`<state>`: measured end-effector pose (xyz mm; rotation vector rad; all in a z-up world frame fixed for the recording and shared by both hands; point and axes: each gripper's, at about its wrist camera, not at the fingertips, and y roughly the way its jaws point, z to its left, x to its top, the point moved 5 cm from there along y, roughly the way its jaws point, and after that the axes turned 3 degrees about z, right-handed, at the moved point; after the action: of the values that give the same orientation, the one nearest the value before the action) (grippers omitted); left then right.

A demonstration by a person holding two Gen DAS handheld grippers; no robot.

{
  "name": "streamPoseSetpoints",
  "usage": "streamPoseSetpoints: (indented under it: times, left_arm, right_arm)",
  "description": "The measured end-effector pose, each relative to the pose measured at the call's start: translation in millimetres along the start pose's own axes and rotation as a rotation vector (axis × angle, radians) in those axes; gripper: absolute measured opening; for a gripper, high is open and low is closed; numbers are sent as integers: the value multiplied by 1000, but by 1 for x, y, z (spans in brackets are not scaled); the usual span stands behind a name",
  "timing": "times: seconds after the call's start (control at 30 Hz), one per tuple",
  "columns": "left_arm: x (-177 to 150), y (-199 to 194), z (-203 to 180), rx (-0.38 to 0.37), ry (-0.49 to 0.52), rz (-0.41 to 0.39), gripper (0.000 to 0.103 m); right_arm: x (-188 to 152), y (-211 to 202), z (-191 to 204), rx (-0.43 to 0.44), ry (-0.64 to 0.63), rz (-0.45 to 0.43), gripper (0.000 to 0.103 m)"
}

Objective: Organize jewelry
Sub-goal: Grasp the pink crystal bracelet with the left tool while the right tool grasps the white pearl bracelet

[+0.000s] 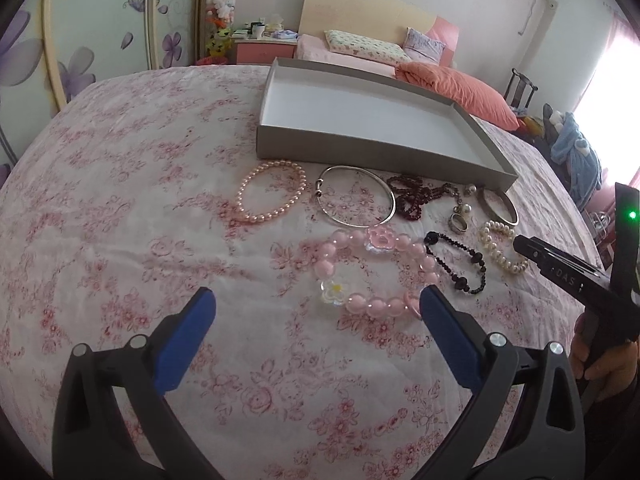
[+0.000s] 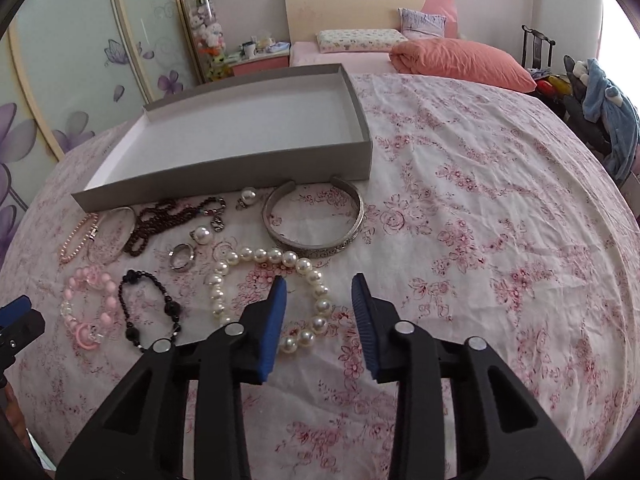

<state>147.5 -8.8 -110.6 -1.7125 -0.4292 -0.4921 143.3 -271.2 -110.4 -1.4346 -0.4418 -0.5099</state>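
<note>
Pink roses run all over the cotton cloth (image 2: 480, 208) spread across the table, and on it sits a shallow grey cardboard tray (image 2: 224, 172) with a white inside and nothing in it. The jewelry lies loose on the cloth just in front of the tray's near wall. From the left wrist view I see a peach pearl bracelet (image 1: 272, 192), beside it a thin silver bangle (image 1: 356, 196), then a tangle of dark red beads (image 1: 416, 196), a small ring (image 1: 459, 225) and a wide engraved silver cuff (image 2: 314, 220) lying flat close to the tray. Nearer the person lie a chunky pink bead bracelet with clear flower charms (image 1: 376, 276), a black bead bracelet (image 1: 460, 264) and a white pearl bracelet (image 2: 276, 292). Two single pearl pieces (image 2: 248, 196) rest between the red beads and the cuff. The left gripper (image 1: 316, 304) hangs over the cloth with its blue pads spread wide and nothing between them; its right pad sits just at the near edge of the pink bracelet, though I cannot tell whether it touches. The right gripper (image 2: 320, 292) points down at the white pearl bracelet with its jaws part-way apart; one side of the pearl loop shows in the gap between the pads, and the pads are not pressing on it. Behind the table stands a bed with a salmon quilt (image 2: 460, 62).
</note>
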Motion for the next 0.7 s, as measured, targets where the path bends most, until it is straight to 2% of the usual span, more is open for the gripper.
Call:
streamPoseSetpoints:
  times: [0.07, 0.17, 0.27, 0.4, 0.47, 0.63, 0.7]
  left_arm:
    - [3, 3, -4, 25, 25, -7, 98]
    - [5, 10, -6, 56, 54, 5, 91]
    - [6, 18, -5, 55, 46, 33, 82]
    - [7, 27, -3, 43, 38, 69, 67]
    - [9, 29, -4, 49, 42, 71, 63]
    - [16, 33, -8, 58, 63, 77, 43]
    - [17, 35, -10, 64, 71, 78, 39]
  right_arm:
    - [-2, 0, 3, -17, -12, 2, 29]
    - [2, 1, 6, -37, -38, 1, 25]
    - [-2, -3, 12, -34, -66, 1, 11]
    - [-9, -10, 13, -29, -71, 2, 10]
    - [-11, -12, 11, -22, -62, -1, 10]
    - [-10, -11, 12, -37, -72, -16, 11]
    - [-8, -10, 11, -41, -75, -16, 11]
